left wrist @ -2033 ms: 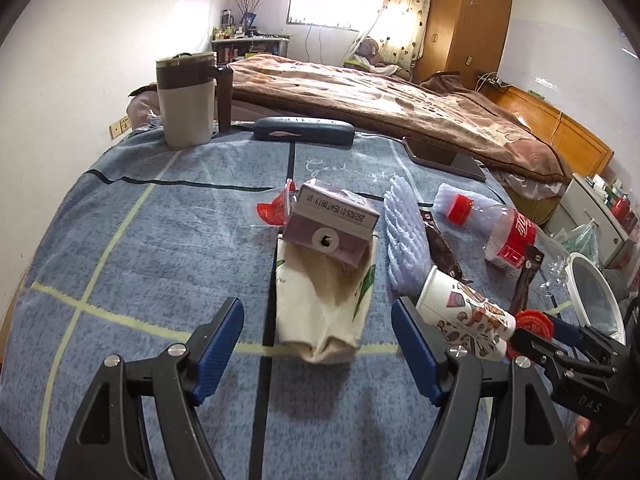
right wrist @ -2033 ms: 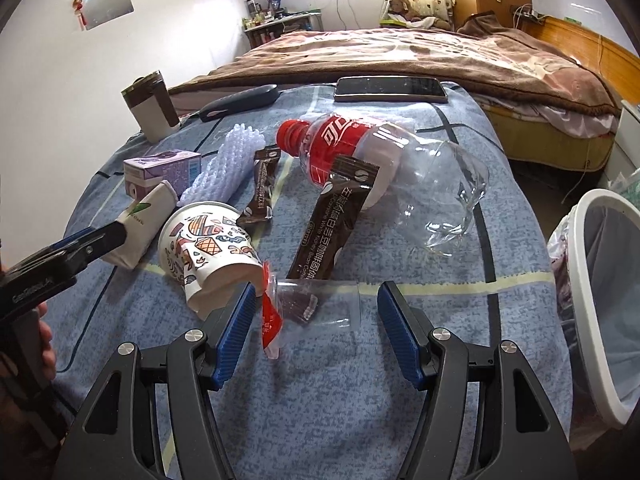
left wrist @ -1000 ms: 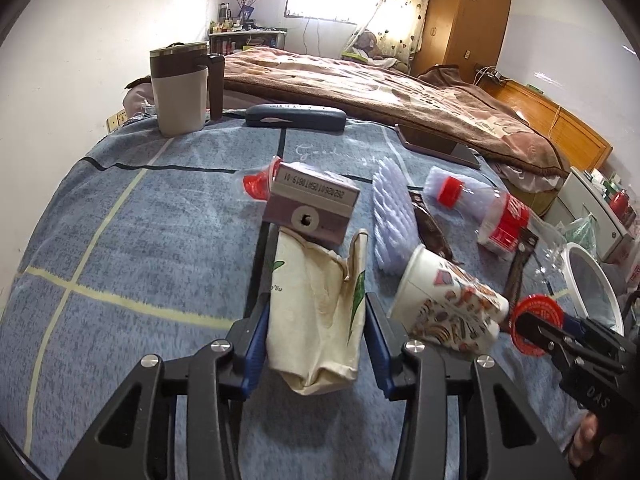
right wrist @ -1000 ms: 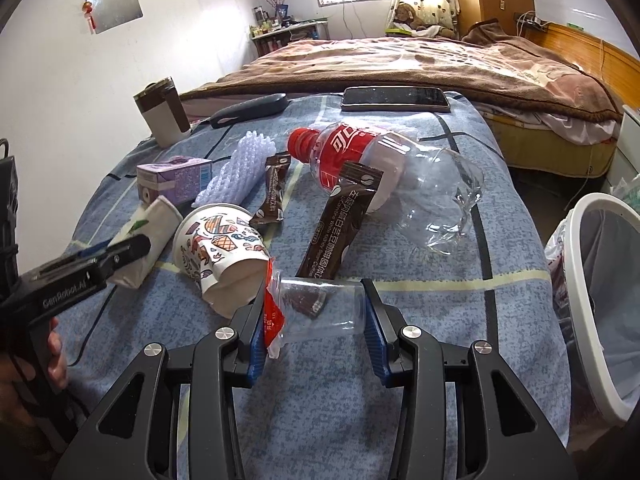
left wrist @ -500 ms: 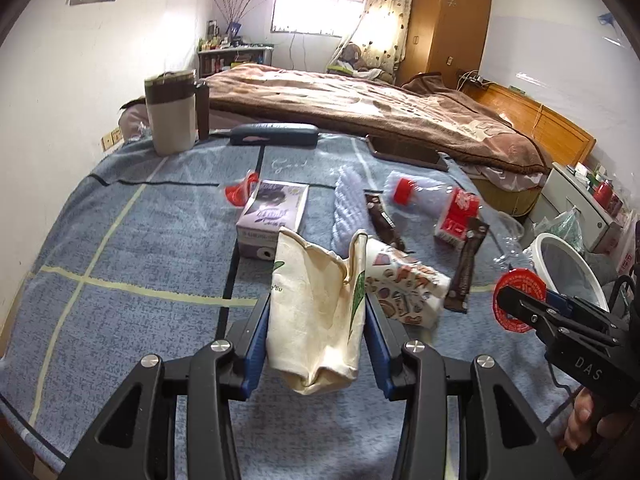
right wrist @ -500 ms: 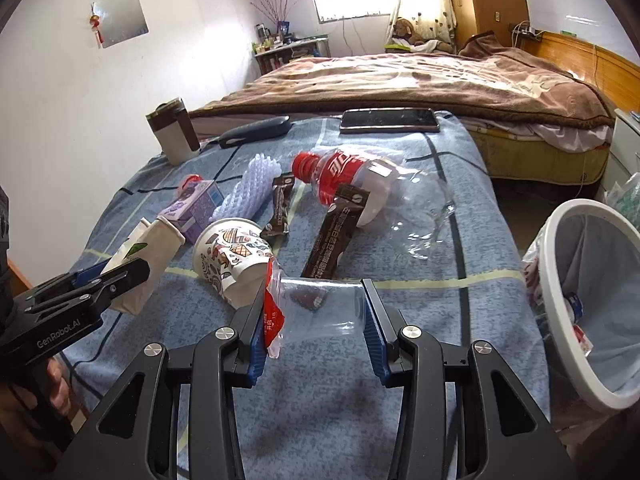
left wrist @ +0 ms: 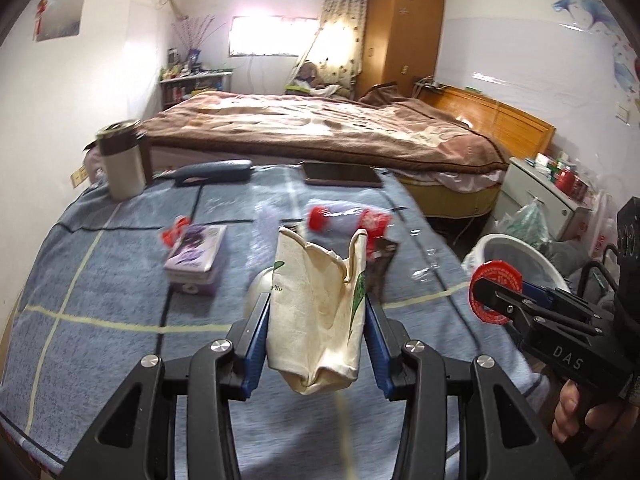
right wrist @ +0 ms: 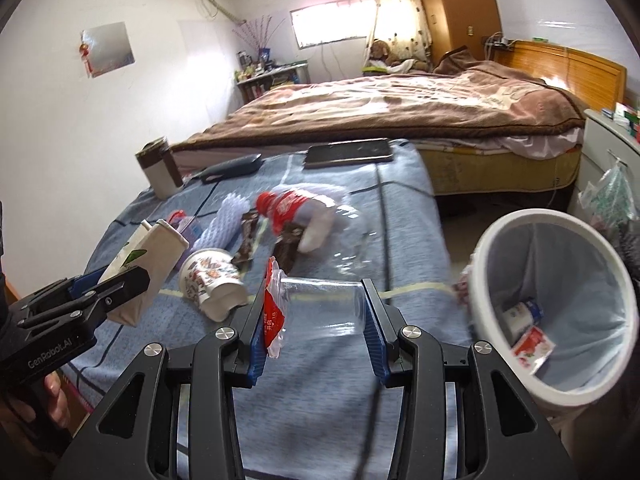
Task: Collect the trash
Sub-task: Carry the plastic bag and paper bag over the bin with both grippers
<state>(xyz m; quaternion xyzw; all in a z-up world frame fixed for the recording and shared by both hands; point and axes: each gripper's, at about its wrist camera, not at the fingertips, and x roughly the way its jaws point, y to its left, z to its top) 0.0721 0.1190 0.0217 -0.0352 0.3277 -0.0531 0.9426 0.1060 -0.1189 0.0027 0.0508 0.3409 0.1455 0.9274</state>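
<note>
Both lifted clear of the desk (right wrist: 400, 216) now: left claw (left wrist: 316, 340) grasping the crumpled carton (left wrist: 316, 308), right claw (right wrist: 314, 332) clenched on the clear cup (right wrist: 320, 304); swinging toward the bin (right wrist: 496, 240) next, probably.

A bedroom is shown with white walls (left wrist: 132, 92) and a small window (left wrist: 264, 42) flooded with daylight beside a patterned curtain (left wrist: 344, 28). A bed (left wrist: 320, 132) is covered by a brown blanket and backed by a wooden headboard (left wrist: 500, 116). A tall wooden wardrobe (left wrist: 404, 32) is set in the corner, and a cluttered shelf (left wrist: 192, 80) is seen under the window.
</note>
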